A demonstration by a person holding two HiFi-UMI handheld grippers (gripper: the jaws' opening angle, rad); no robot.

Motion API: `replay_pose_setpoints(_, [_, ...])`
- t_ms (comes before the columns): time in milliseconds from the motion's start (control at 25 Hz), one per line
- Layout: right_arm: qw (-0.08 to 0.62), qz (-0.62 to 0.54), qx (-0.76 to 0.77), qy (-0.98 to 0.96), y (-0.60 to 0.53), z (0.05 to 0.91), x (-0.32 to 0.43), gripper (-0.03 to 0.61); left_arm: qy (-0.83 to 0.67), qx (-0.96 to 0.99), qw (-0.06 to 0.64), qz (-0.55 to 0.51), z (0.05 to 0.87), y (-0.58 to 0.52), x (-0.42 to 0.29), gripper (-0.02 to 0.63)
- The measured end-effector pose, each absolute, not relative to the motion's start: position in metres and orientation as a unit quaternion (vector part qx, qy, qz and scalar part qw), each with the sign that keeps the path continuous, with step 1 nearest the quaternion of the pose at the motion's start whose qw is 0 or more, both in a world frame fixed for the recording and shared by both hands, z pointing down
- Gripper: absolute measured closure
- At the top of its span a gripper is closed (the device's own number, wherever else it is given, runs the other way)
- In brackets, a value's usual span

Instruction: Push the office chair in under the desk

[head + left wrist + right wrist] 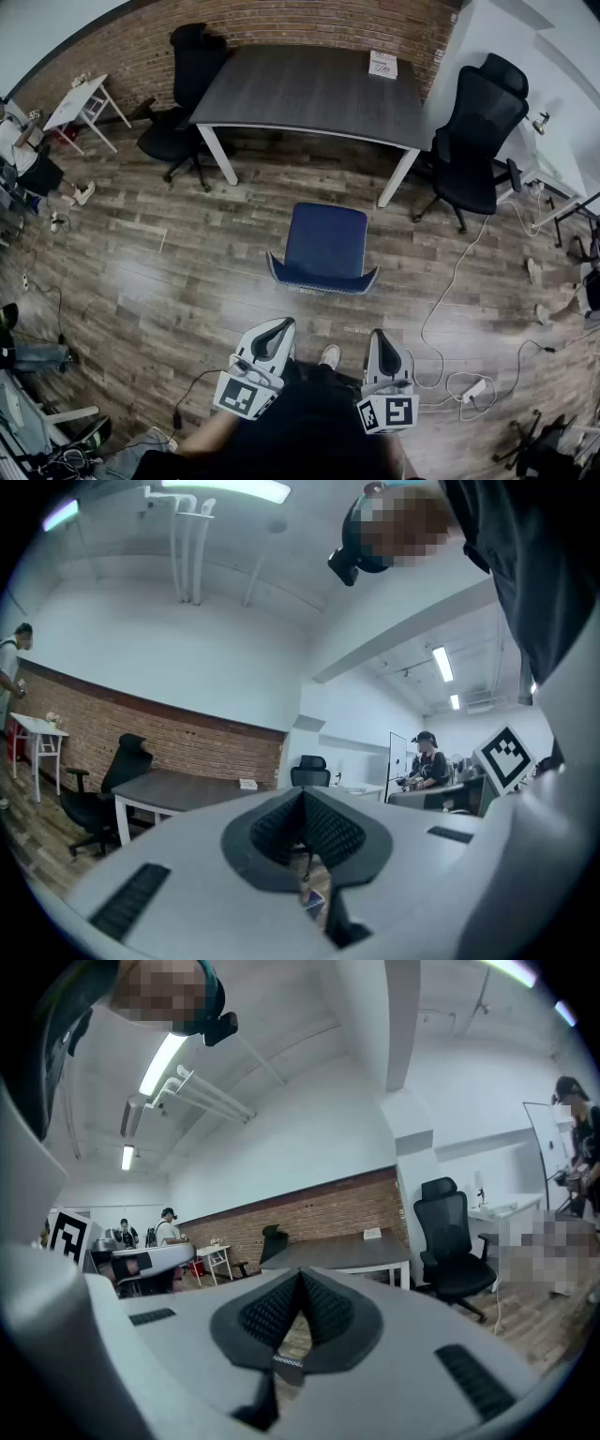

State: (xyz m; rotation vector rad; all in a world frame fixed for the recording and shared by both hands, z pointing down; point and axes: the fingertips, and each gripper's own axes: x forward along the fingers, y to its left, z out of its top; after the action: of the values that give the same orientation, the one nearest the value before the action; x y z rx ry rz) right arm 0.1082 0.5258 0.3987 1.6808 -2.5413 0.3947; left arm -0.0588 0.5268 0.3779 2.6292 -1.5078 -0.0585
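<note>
The blue office chair (324, 246) stands on the wooden floor (169, 272), out in the open. It is not under the grey table (309, 89). It sits just in front of the table's near edge, close to the near right leg. Its seat does not reach under the top, and its back faces the person.

The left gripper (278, 328) is low in the head view, close to the person's body. Its jaws are pressed together and hold nothing. In the left gripper view the dark pads (272, 832) meet at the tips with nothing between them. The right gripper (380, 337) is next to it. Its jaws are pressed together too, and it holds nothing. Both grippers are behind the blue chair and do not touch it. A white shoe (329, 355) shows between them.

A white paper (382, 64) lies on the far right corner of the table. A black chair (183, 112) stands at the table's left edge. A taller black chair (473, 131) stands off the right edge. A brick wall (281, 23) runs behind the far edge. A thin white cable (448, 300) curls over the floor to the right of the blue chair. A small white side table (80, 101) stands far off to the left, by the wall.
</note>
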Motion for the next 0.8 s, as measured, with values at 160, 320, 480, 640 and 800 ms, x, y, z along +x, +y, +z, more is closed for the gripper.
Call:
replay_pose_setpoints(160, [0.031, 0.13, 0.542, -0.83, 0.523, 0.399, 0.108, 0.577, -0.496, 0.865, 0.061, -0.037, 0.369, 0.522, -0.053, 0.607])
replay_pose_setpoints(320, [0.029, 0.132, 0.536, -0.833, 0.522, 0.4, 0.112, 0.577, -0.496, 0.866, 0.058, -0.027, 0.374, 0.524, -0.047, 0.607])
replay_pose_setpoints(480, [0.01, 0.14, 0.531, -0.835, 0.519, 0.396, 0.12, 0.577, -0.497, 0.866, 0.053, -0.016, 0.376, 0.524, -0.039, 0.607])
replay_pose_setpoints(640, [0.016, 0.141, 0.519, -0.843, 0.518, 0.401, 0.125, 0.577, -0.494, 0.869, 0.037, -0.002, 0.377, 0.523, -0.028, 0.607])
replay_pose_setpoints(800, [0.03, 0.15, 0.504, -0.85, 0.515, 0.416, 0.137, 0.577, -0.471, 0.88, -0.005, 0.057, 0.392, 0.524, -0.013, 0.607])
